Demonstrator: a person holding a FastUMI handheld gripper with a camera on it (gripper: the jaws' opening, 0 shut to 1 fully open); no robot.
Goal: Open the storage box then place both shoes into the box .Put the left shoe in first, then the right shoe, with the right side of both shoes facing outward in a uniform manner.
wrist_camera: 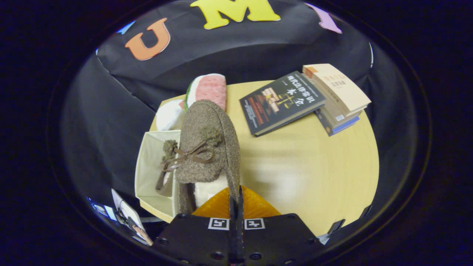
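Clearly the hand-held gripper (236, 201) has its two black fingers pressed almost together on the thin side wall of a brown woolly slipper-style shoe with a dark ribbon bow and pompoms (207, 144), pinching the collar edge near the heel opening. That shoe hangs toe-away from the fingers, lifted over the open cream fabric storage box (149, 173), which sits at the near left corner of the round pale wooden worktop (306, 162); the shoe's left side overlaps the box's mouth, while its right side is over bare wood. By its look the shoe is light and soft: a fuzzy knit upper with a pale fleecy lining, so it will likely flex and swing from a one-sided pinch rather than hold a fixed pose. Fuzzy cloth should grip well between the pads, though the thin wall could fold or creep if tilted sharply. Taking it at the firmer heel rim, as now, seems the sounder choice; the bow and pompoms are too loose to bear it. The box's fabric walls look floppy and may buckle if nudged. Beyond the shoe lies a watermelon-slice plush cushion (208, 90), and farther right, well apart, a stack of books (292, 101).
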